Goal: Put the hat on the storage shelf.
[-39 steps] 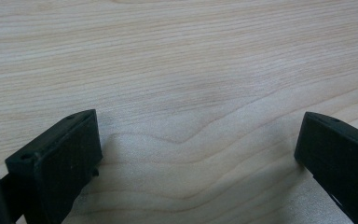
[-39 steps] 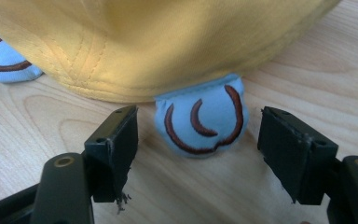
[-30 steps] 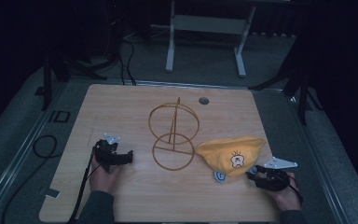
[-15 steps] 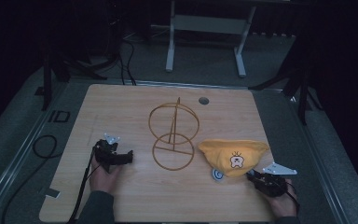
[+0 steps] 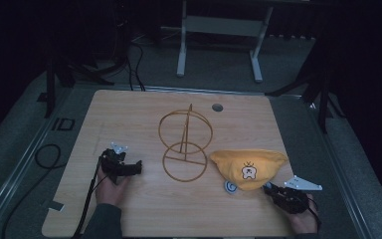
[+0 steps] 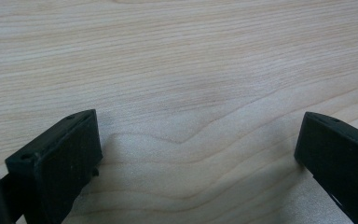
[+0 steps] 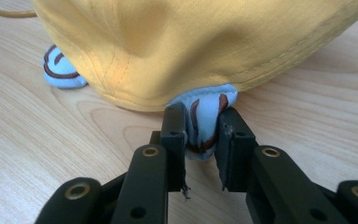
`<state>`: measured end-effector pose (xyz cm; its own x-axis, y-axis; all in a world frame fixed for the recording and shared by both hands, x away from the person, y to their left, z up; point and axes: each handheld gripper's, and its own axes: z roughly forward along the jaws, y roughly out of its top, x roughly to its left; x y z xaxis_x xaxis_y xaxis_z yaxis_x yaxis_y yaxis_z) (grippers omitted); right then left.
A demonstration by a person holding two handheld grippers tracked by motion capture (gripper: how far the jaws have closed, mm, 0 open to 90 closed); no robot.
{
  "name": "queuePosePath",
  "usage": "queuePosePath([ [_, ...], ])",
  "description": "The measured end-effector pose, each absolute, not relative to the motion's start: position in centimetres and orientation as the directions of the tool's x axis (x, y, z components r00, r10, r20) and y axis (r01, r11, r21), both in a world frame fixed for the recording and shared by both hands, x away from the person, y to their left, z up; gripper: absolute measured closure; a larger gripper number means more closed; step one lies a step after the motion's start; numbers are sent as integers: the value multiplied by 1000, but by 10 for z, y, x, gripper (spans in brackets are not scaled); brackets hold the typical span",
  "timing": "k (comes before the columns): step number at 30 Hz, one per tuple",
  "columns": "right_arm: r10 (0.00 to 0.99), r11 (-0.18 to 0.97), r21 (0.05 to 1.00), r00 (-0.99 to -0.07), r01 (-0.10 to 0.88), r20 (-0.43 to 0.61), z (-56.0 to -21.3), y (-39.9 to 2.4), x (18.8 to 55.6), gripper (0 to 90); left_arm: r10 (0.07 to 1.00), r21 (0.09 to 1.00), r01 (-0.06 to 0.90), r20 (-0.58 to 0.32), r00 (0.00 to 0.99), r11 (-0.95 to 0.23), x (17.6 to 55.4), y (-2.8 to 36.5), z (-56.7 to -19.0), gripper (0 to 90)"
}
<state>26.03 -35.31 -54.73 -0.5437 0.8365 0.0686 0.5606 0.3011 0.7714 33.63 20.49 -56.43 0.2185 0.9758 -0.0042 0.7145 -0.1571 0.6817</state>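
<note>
The yellow cap [image 5: 248, 167] lies on the worktop [image 5: 144, 219] at the right front, just right of the gold wire stand [image 5: 185, 144]. The cap covers most of what lies under it: two light-blue fabric tabs with brown markings protrude from beneath its near edge, and how they join the cap cannot be told. The left blue tab [image 7: 60, 70] lies free on the wood. The right blue tab [image 7: 204, 126] sits between the fingers of the right gripper [image 7: 200, 140].

Right gripper: the fingers have just been closing and now press on the right blue tab from both sides, with the fabric bunched between them. In the high view the right gripper [image 5: 270, 188] sits at the front right of the worktop, touching the cap's near edge; its fingertips are too small and dark there to resolve.

Left gripper [image 6: 198, 144]: the fingers stand wide apart with bare wood between them and nothing held. In the high view the left gripper [image 5: 137, 168] rests at the left front, well apart from the cap, with the wire stand between the two.

A round grey grommet [image 5: 217, 107] sits in the worktop beyond the stand. The room past the worktop is dark; a pale table frame [image 5: 219, 30] and floor cables [image 5: 49, 154] are dimly visible.
</note>
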Motion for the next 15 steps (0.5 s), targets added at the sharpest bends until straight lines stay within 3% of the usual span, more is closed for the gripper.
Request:
queuePosePath([
  [15, 815, 296, 820, -577, 490, 51, -524, -344, 254, 765, 976, 681, 715, -3, 220, -159, 336, 205, -564, 4],
])
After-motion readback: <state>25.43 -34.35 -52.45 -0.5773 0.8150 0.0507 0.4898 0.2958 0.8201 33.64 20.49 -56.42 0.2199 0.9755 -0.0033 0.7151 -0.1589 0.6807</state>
